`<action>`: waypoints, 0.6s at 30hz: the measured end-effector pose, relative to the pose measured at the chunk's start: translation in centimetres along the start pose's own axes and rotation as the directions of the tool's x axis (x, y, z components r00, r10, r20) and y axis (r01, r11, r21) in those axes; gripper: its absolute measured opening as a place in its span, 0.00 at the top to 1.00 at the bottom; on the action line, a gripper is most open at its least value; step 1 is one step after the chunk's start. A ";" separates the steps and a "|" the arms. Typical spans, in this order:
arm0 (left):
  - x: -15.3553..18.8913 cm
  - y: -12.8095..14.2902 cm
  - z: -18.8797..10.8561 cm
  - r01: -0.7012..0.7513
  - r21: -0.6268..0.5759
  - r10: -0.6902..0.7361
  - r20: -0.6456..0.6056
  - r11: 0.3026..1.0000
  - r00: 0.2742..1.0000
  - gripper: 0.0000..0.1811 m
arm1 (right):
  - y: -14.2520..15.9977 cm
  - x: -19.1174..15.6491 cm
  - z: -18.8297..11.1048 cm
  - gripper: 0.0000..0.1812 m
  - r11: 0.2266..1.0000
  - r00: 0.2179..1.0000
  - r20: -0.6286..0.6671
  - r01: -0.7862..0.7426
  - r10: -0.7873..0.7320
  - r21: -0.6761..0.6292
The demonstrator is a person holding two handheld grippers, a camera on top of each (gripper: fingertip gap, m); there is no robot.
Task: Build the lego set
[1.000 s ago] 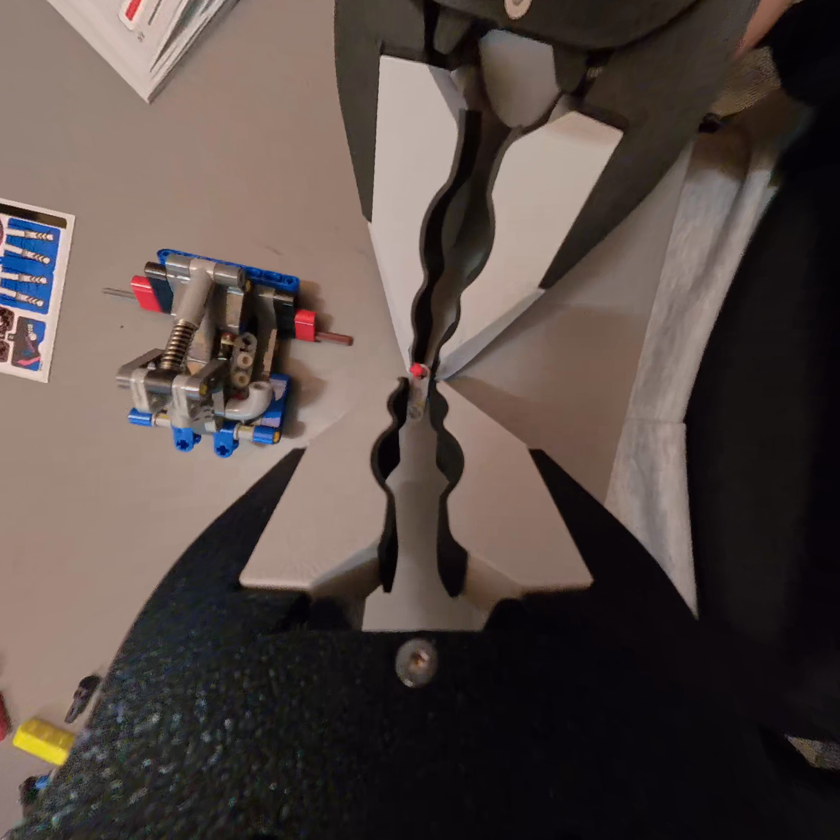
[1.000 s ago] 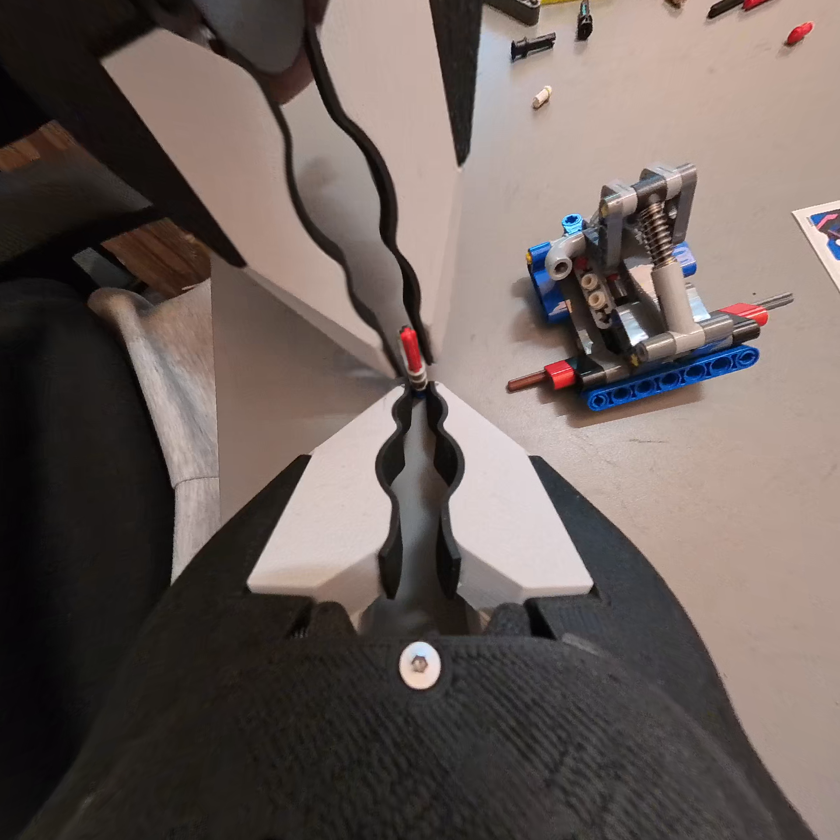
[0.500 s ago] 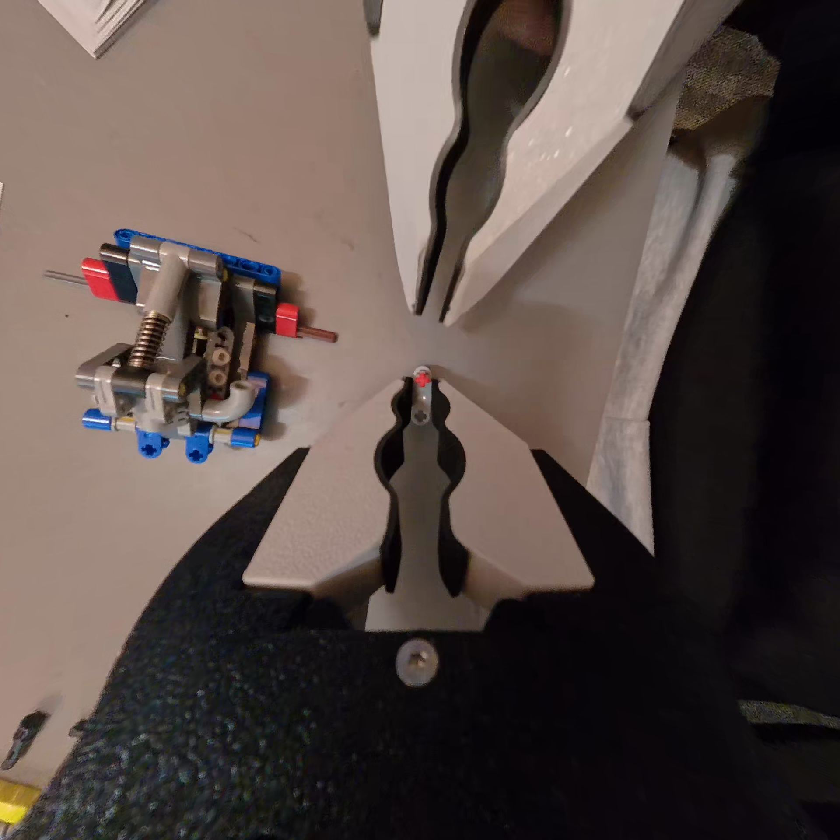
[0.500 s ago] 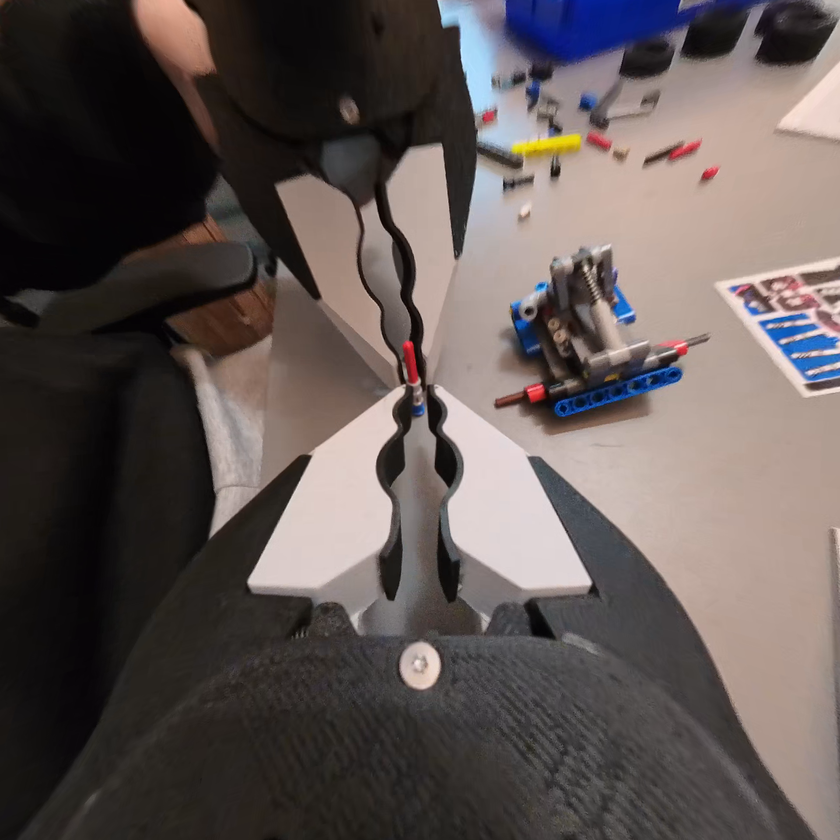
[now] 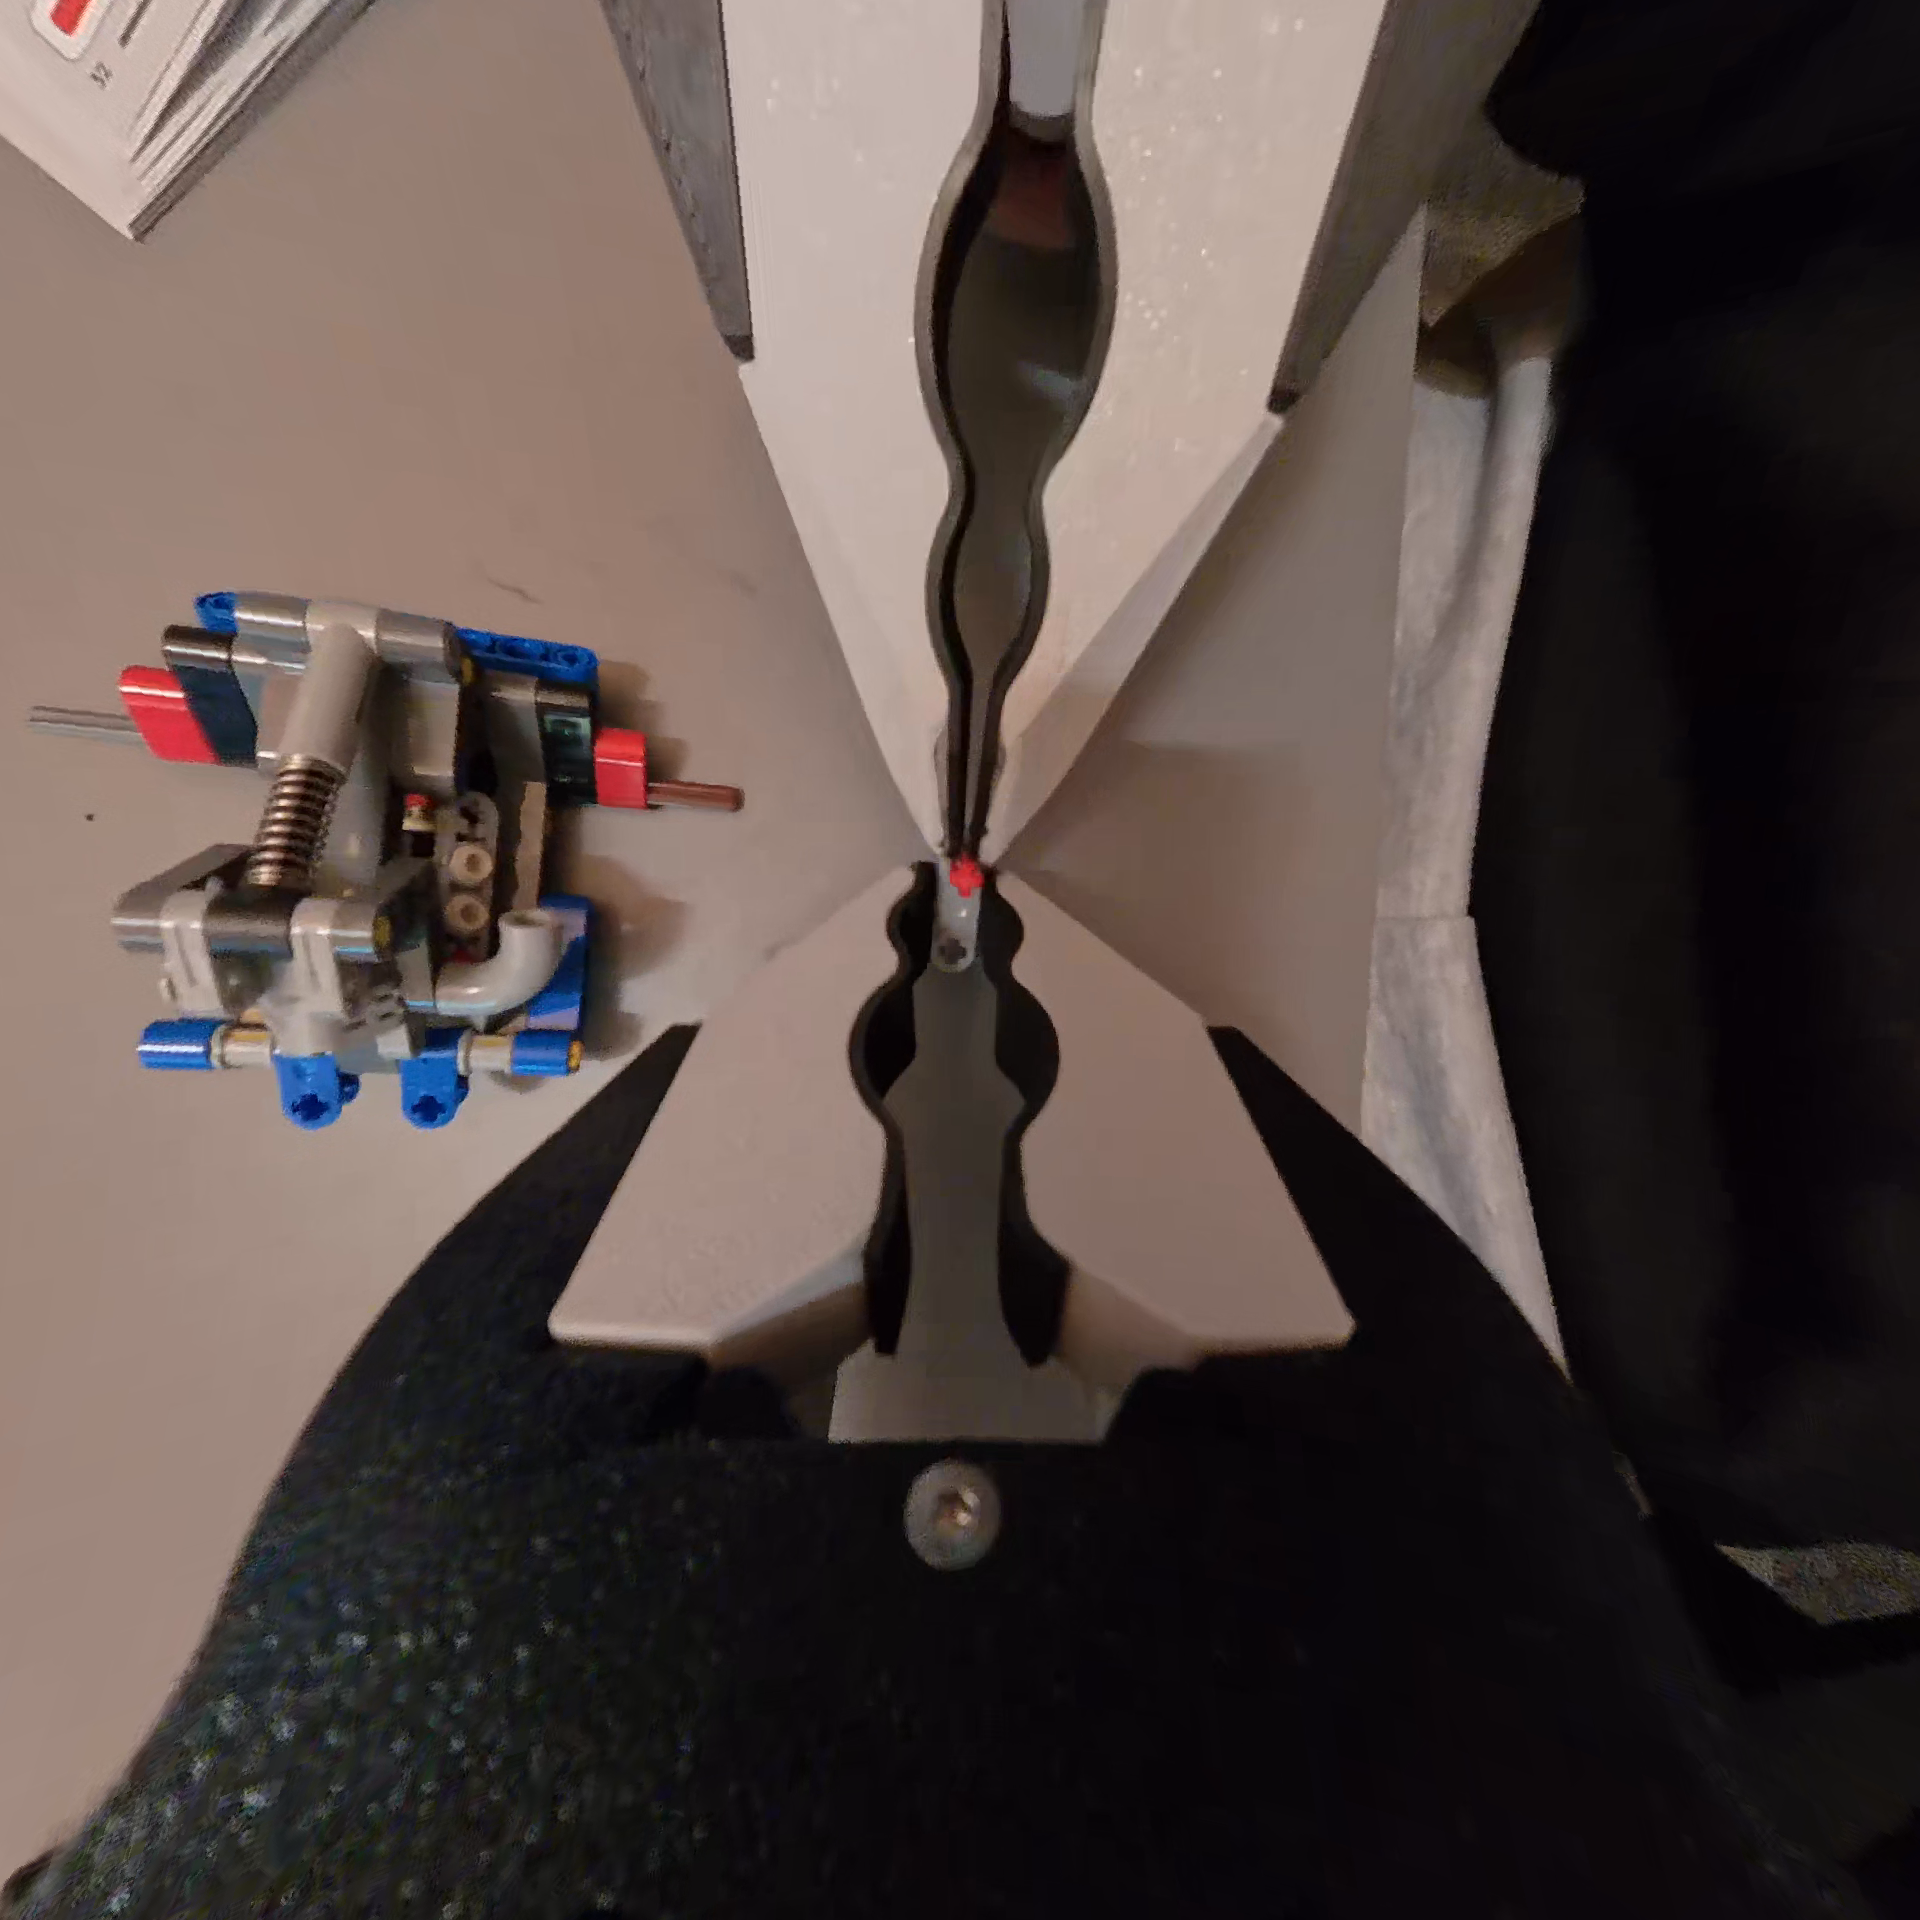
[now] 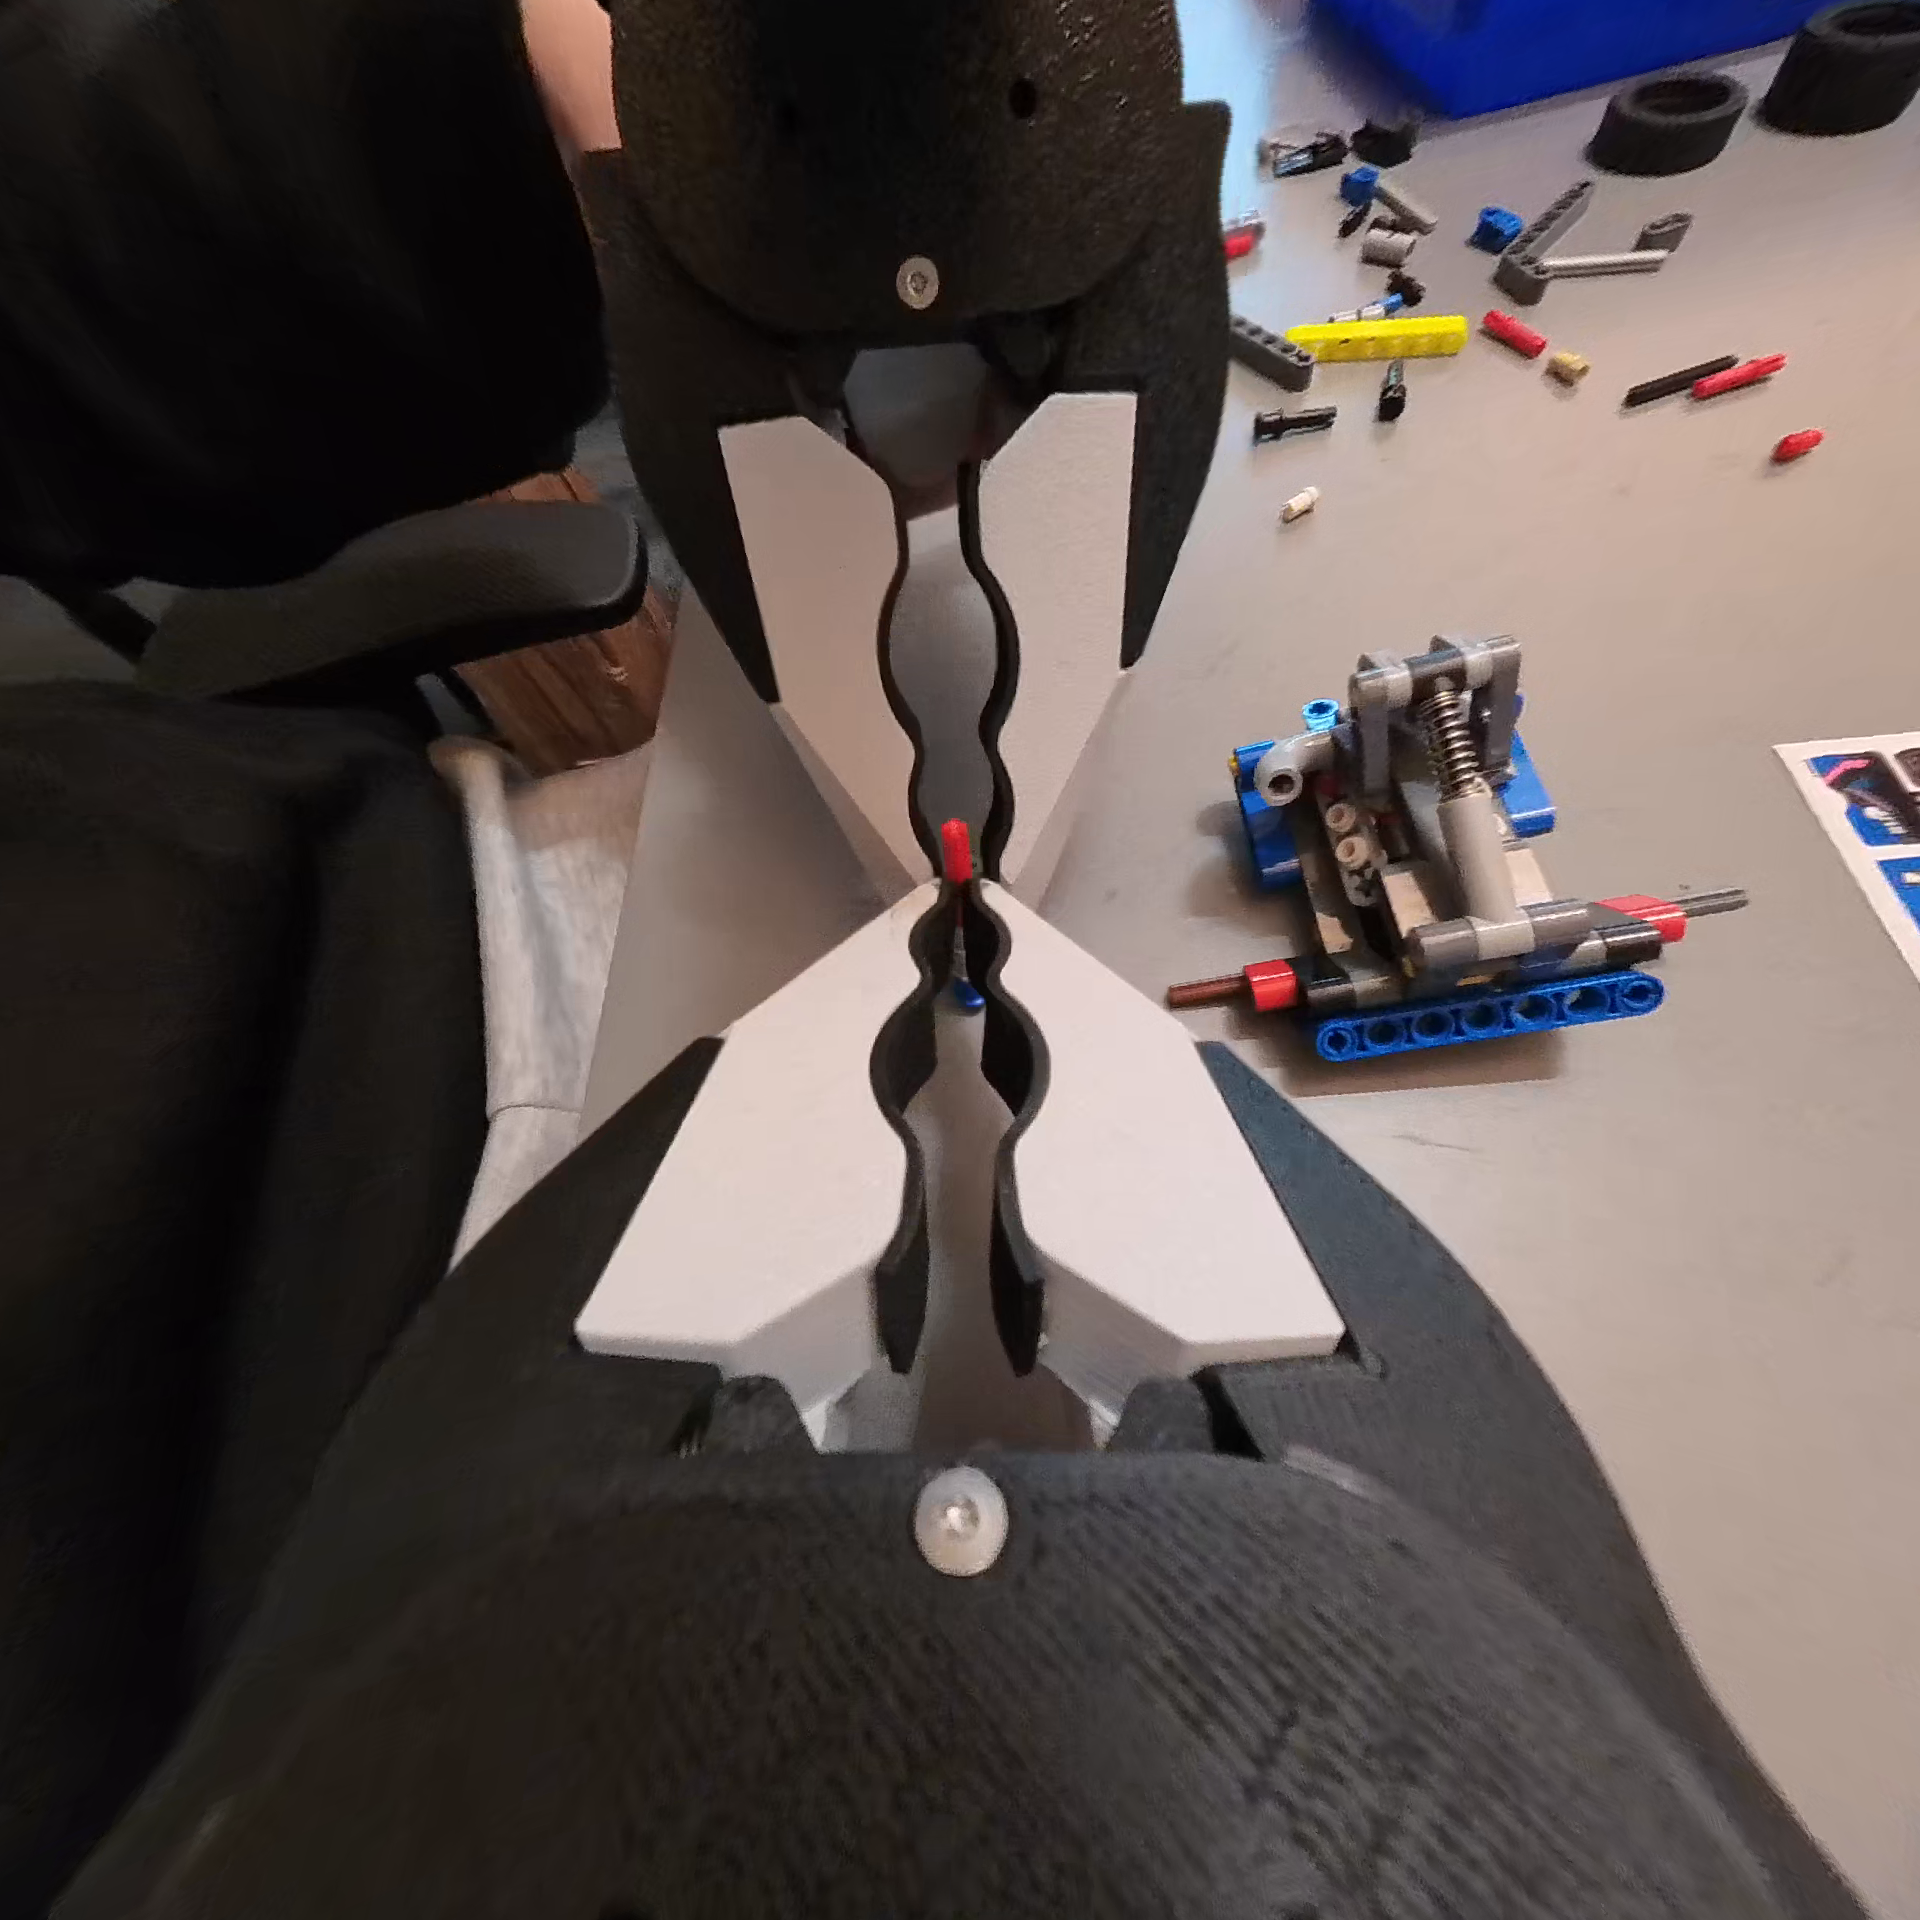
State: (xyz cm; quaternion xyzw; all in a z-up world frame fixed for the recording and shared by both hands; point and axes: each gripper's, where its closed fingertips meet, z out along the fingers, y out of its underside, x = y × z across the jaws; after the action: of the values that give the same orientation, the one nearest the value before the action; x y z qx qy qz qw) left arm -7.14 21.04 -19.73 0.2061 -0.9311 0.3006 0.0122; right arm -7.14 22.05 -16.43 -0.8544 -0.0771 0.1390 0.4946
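Matte grey worktop [image 6: 1558, 1299], smooth, faintly scuffed. Left claw [image 5: 958, 914] with white angular fingers and wavy black rubber pads, pinched on small light-grey connector [image 5: 957, 928] carrying red cross axle [image 5: 965, 875]. Right claw [image 6: 961, 914], same build, tip to tip with left claw above worktop edge, closed on thin red axle; blue piece [image 6: 968, 995] visible between its pads. Partly built model [image 6: 1455, 862] resting on worktop well aside: blue holed beam, grey frame, coiled metal spring, red bushes. Loose parts [image 6: 1455, 312] scattered beyond.
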 end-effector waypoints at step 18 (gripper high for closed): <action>0.5 -1.7 -1.0 -0.024 0.138 0.029 -0.031 0.990 0.999 0.97 | -1.5 -0.3 -1.0 0.98 0.993 1.000 0.030 -0.002 -0.002 0.115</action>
State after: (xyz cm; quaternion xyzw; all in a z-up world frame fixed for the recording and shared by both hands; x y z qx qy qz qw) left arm -7.05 20.14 -17.93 0.1891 -0.9105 0.3675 0.0093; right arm -7.07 21.86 -14.58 -0.8223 -0.0765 0.1561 0.5419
